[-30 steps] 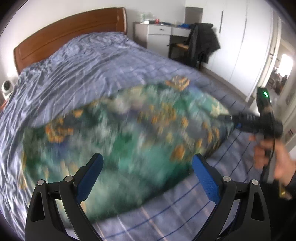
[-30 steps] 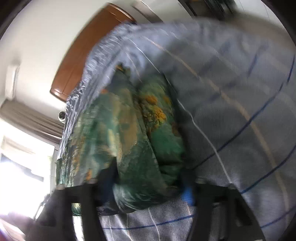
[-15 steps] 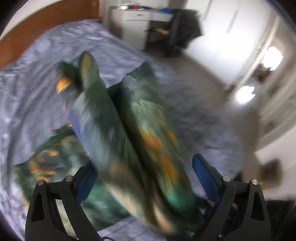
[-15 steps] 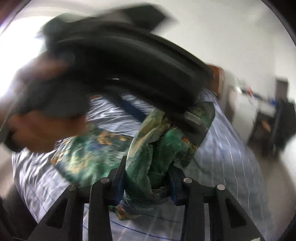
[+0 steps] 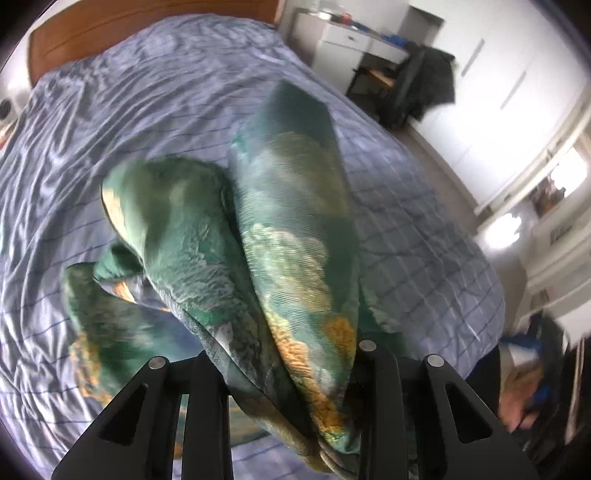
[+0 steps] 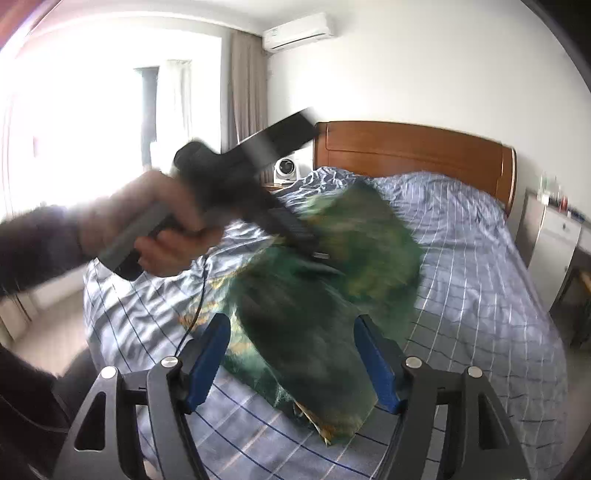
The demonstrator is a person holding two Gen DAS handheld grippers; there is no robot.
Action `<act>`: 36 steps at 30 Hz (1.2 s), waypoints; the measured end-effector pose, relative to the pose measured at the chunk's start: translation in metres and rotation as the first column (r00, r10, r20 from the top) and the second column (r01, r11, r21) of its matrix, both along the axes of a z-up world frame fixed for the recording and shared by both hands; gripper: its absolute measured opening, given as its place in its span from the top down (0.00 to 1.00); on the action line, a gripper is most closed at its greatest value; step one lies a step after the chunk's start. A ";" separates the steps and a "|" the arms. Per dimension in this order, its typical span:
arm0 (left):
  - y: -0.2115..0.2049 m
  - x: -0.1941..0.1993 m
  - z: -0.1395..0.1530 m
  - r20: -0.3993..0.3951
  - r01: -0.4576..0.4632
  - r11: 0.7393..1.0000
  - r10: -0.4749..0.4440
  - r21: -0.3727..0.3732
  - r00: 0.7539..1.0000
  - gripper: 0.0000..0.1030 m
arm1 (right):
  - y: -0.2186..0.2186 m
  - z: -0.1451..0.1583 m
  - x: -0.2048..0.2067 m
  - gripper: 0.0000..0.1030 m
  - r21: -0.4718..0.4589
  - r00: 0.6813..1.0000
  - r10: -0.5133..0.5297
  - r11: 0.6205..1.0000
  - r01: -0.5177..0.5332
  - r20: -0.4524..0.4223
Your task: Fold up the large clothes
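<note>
In my left wrist view, closest to me, the left gripper (image 5: 291,398) has just been closing, and its jaws now clamp a thick bunch of the green patterned garment (image 5: 288,258). The cloth fills the gap between the two black fingers and hangs out in front of them in two long folds, lifted off the bed. Its lower part trails down to the left and lies on the blue checked bedsheet (image 5: 110,129). At the right edge I see a blurred hand (image 5: 517,402), but I cannot tell what it holds.

In my right wrist view, the right gripper (image 6: 295,363) has just been opening. Its blue pads (image 6: 207,363) stand wide apart and do not press on anything; the garment (image 6: 317,332) hangs just beyond them, blurred, with its lower edge on the sheet (image 6: 480,258). Further on, the person's left hand (image 6: 155,229) holds the handle of the left gripper, whose tip goes into the top of the raised cloth.

Behind the bed I see the wooden headboard (image 6: 413,151), a small white fan (image 6: 285,170) beside it, a beige curtain (image 6: 247,88) and an air conditioner (image 6: 297,31) high on the wall.
</note>
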State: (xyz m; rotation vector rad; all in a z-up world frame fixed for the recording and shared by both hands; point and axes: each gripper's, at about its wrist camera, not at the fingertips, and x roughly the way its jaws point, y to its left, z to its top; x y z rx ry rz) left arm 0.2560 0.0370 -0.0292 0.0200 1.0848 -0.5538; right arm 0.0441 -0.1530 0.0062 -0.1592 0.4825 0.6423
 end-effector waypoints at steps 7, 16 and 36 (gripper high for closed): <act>0.092 0.024 -0.038 -0.055 -0.103 0.992 0.099 -0.075 0.994 0.71 | 0.029 -0.018 0.072 0.45 -0.053 0.995 -0.043 0.998 0.038 -0.093; 0.159 0.025 -0.100 -0.123 -0.224 0.968 0.209 -0.117 0.970 0.68 | 0.122 -0.109 0.122 0.50 -0.079 0.935 0.086 0.990 -0.120 -0.344; 0.190 0.004 -0.139 -0.121 -0.293 0.929 0.272 -0.224 0.955 0.60 | 0.154 -0.071 0.209 0.45 -0.038 0.906 -0.012 0.999 -0.004 -0.422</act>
